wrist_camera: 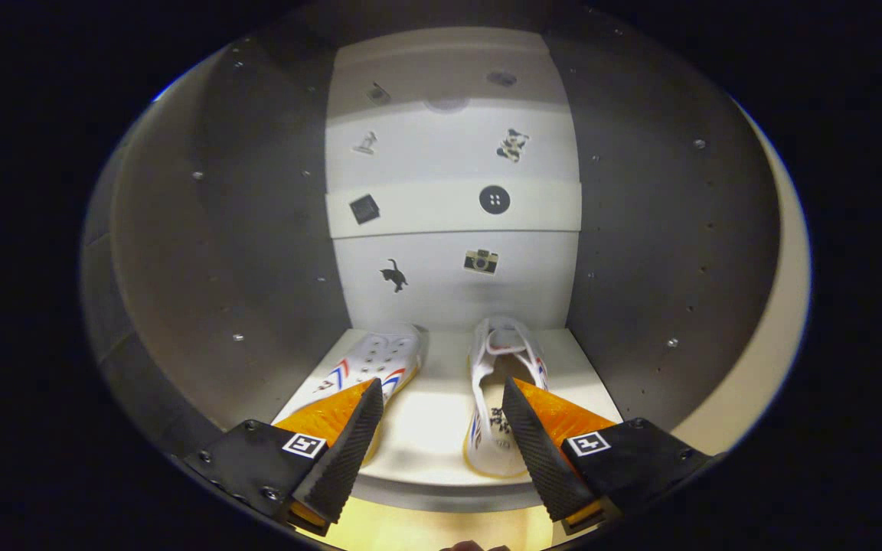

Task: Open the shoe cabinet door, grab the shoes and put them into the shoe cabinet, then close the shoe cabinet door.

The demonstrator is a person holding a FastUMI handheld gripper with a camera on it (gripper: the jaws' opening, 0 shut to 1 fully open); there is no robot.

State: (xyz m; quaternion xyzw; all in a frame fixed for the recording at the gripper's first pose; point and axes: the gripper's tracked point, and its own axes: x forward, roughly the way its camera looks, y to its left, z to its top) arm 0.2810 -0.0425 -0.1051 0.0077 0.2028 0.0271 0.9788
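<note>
Cabinet shelf (441,428): shoes (498,383), jaws apart.

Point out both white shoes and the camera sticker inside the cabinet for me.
White shoe with red and blue stripes (380,360): gripper view, on its perforated upper.
White shoe showing its inside (498,363): gripper view, on its insole.
Small camera sticker (481,261): gripper view, on its middle.

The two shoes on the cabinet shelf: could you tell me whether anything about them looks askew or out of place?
Slightly. The left shoe angles toward the cabinet wall, while the right shoe lies straighter, heel near the shelf edge. The gripper is open, holding nothing.
</note>
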